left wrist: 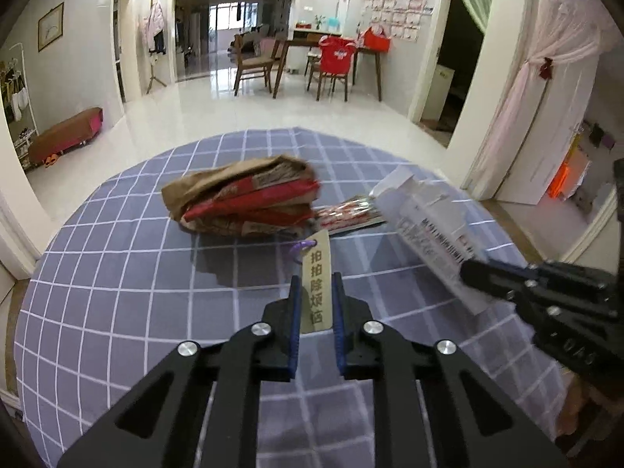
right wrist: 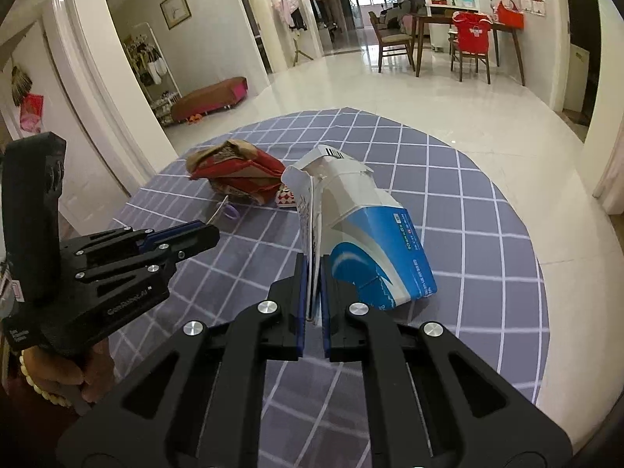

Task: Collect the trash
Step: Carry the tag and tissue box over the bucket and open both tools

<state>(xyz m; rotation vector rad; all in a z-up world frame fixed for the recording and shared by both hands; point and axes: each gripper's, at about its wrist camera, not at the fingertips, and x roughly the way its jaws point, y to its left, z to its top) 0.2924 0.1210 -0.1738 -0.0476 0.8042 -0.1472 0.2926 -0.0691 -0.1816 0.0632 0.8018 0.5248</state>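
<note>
Checked tablecloth (left wrist: 117, 292) matt cloth; crumpled bag (left wrist: 245, 199) rough paper; white-blue carton (right wrist: 370, 234) smooth cardboard; floor (left wrist: 312, 109) glossy tile.

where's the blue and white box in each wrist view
Left wrist: blue and white box at right of centre, pinched by the right gripper.
Right wrist: box at centre, in its own fingers.
Shared landmark: crumpled red and brown bag on the checked cloth.

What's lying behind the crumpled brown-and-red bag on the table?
A flat red-and-white wrapper pokes out from behind the crumpled brown-and-red bag, lying on the checked tablecloth. Its near end is covered by the bag, and anything further behind stays hidden.
</note>
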